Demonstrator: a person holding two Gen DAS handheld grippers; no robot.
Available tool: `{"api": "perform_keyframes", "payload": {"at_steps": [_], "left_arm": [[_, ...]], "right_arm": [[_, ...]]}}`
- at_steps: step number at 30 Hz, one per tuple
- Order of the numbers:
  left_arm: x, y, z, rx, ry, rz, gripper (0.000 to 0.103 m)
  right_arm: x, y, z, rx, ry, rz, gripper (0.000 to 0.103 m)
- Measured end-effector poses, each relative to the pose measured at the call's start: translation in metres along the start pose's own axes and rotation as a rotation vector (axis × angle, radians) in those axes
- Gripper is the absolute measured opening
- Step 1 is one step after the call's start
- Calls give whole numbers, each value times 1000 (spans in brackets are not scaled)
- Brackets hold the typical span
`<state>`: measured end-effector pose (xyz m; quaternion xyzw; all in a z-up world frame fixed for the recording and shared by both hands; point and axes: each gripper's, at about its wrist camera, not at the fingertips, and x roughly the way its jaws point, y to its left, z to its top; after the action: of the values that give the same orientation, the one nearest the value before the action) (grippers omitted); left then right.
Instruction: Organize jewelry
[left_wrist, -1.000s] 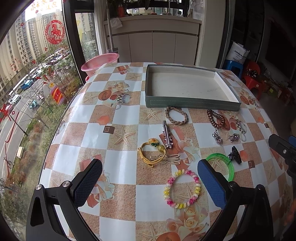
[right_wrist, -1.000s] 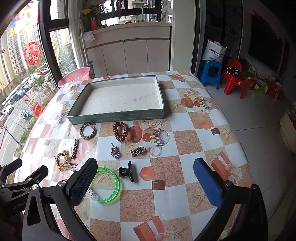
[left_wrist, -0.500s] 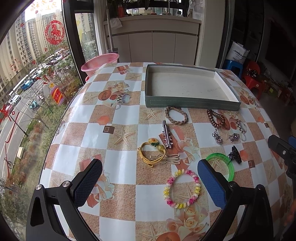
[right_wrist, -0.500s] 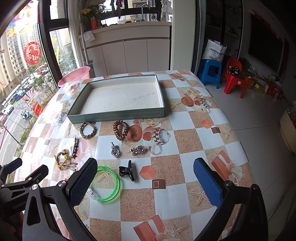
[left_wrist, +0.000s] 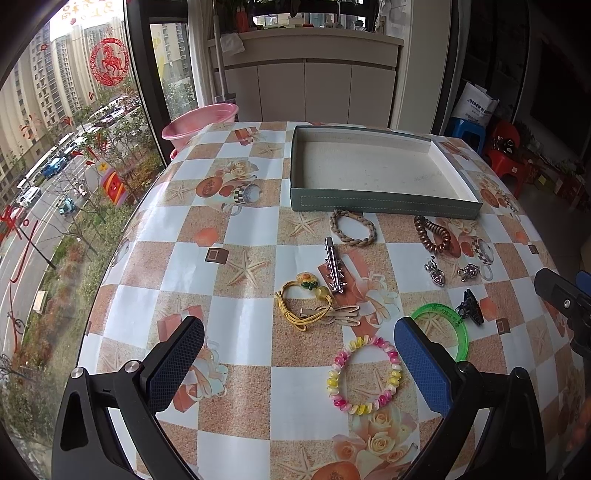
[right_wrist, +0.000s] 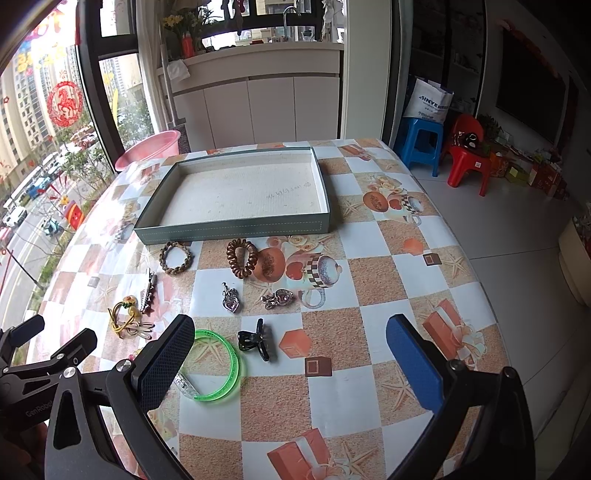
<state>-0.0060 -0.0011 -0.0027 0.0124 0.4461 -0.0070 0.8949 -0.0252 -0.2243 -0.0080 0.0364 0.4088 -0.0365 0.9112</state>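
Observation:
An empty grey-green tray (left_wrist: 384, 205) (right_wrist: 236, 229) lies at the far side of the table. Jewelry is spread in front of it: a braided bracelet (left_wrist: 352, 230) (right_wrist: 176, 257), a brown coil tie (left_wrist: 432, 234) (right_wrist: 242, 257), a silver clip (left_wrist: 333, 271), a yellow cord tie (left_wrist: 303, 302), a pastel bead bracelet (left_wrist: 364, 374), a green bangle (left_wrist: 443, 328) (right_wrist: 218, 363), a black claw clip (right_wrist: 256, 339) and silver pendants (right_wrist: 231, 299). My left gripper (left_wrist: 299, 365) hangs open over the near edge. My right gripper (right_wrist: 290, 363) is open too, holding nothing.
The table (left_wrist: 166, 258) carries a checkered cloth and ends near a large window on the left. A pink basin (left_wrist: 201, 120) stands behind its far left corner. Blue and red stools (right_wrist: 465, 147) stand on the floor at the right.

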Motion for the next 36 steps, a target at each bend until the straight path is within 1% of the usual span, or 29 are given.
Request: {"api": "perform_keyframes", "payload": {"at_steps": [36], "left_arm": [[4,-1,-1,8,15,-3,103]], "right_arm": [[2,1,0,-1,5,-2,103]]}}
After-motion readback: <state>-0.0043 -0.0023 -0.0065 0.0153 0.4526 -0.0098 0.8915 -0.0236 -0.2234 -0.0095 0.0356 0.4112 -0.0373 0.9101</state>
